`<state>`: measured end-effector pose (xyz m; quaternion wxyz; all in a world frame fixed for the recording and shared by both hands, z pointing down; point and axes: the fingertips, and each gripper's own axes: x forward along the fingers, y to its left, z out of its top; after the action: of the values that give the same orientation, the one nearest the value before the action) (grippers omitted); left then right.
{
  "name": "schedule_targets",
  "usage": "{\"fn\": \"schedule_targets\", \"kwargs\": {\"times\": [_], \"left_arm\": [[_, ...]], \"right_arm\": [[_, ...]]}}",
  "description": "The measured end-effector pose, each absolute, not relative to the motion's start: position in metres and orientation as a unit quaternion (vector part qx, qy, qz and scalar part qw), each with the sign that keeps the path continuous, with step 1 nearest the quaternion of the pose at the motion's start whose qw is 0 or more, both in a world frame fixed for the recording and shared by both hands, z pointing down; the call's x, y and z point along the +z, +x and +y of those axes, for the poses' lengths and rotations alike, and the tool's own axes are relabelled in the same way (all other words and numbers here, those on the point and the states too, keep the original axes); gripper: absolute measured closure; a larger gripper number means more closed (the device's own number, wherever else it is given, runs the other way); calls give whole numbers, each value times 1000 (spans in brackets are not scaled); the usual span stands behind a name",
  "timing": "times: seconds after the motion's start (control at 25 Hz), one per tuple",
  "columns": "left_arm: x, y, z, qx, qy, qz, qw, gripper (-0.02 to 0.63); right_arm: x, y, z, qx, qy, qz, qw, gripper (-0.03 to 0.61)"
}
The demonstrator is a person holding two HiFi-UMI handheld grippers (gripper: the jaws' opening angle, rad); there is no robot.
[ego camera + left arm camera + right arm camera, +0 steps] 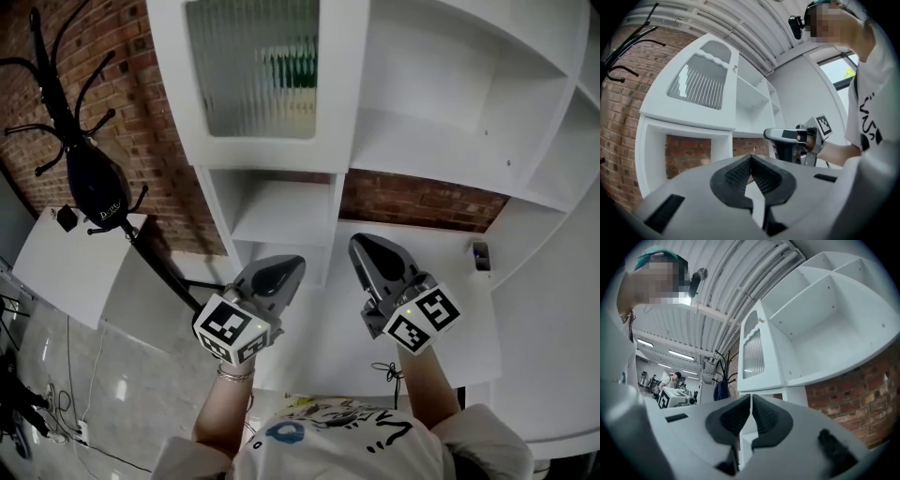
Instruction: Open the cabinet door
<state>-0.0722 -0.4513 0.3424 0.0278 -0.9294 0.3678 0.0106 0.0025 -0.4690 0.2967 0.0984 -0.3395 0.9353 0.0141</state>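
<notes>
Left gripper (279, 270) and right gripper (368, 253) each had jaws pressed together with nothing between them, held side by side ahead of the person. Cabinet door (253, 70), a white frame round a ribbed glass panel, stood higher up beyond the left gripper, well apart from both. Open white shelves (450, 103) lay to its right, brick wall (412, 202) behind.

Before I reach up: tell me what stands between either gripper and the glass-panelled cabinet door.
Nothing visible does. The left gripper and right gripper, both shut and empty, sit below the cabinet door with only open air between.
</notes>
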Motion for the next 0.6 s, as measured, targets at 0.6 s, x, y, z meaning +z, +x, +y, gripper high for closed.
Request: {"fn": "schedule_targets", "kwargs": {"times": [0.6], "left_arm": [[287,-72,-488,-1,-907,416,59,598]], "right_arm": [[231,-4,-572,129,-372,919,19,411]]}}
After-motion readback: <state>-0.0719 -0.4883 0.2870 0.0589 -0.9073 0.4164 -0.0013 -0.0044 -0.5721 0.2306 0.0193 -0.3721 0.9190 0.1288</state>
